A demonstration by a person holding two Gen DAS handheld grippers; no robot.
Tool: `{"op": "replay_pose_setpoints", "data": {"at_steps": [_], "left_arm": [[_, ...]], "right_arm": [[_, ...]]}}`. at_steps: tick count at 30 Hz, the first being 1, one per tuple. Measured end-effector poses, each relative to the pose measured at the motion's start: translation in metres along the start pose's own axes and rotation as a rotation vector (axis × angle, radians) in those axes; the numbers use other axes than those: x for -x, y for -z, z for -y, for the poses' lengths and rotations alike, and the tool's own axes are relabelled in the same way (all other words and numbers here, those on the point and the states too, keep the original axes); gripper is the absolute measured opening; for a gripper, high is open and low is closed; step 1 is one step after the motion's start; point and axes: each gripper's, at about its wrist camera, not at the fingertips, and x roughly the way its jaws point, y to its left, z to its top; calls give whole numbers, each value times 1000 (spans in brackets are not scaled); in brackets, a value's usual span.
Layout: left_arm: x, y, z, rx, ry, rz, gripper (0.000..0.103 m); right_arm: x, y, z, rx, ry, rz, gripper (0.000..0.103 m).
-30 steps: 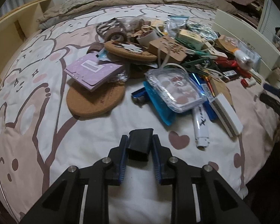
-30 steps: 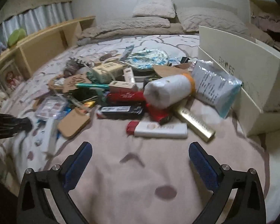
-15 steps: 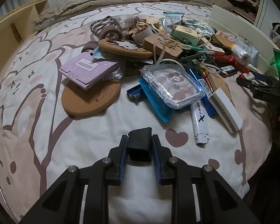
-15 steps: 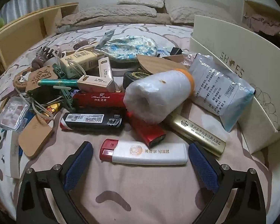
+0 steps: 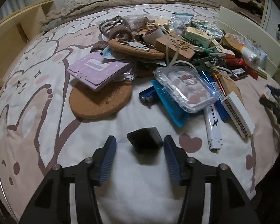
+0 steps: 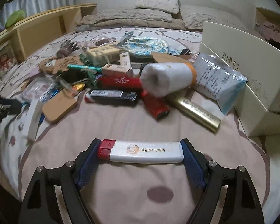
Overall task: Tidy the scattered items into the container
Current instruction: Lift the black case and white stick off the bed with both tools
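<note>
Lighter, white with red cap (image 6: pixel 140 152), lies crosswise between right gripper (image 6: pixel 141 155) fingers, clamped at both ends, low over the bed | left gripper (image 5: pixel 139 149) fingers spread, small black item (image 5: pixel 144 140) loose between | pile (image 6: pixel 121 78) beyond | step: pick done; next likely swing right to cream box (image 6: pixel 252 71).

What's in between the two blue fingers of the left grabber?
In the left wrist view, a small black block lies on the bedspread between the left gripper's spread fingers, touching neither; otherwise only bare sheet.
</note>
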Motion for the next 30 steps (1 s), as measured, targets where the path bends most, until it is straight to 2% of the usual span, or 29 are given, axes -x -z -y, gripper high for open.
{"op": "replay_pose_setpoints", "data": {"at_steps": [8,16,19,21,26,30], "left_arm": [[0,-1,2,2,-13,12,53],[2,-3,-1,65,63,14,53],[1,-4,0,88,62,3,53],[1,-4,2,84,49,-5,45],[1,-2,6,58,29,-10,42],[1,-2,8,50,19,-9,35]], "right_arm": [[8,10,-5,10,-2,2,84],[12,17,-6,22,-19,28,84],[12,18,-6,23,-21,33,85],[12,19,-5,23,-26,42,85],[12,20,-8,30,-9,55,85],[12,20,-5,19,-17,59,85]]}}
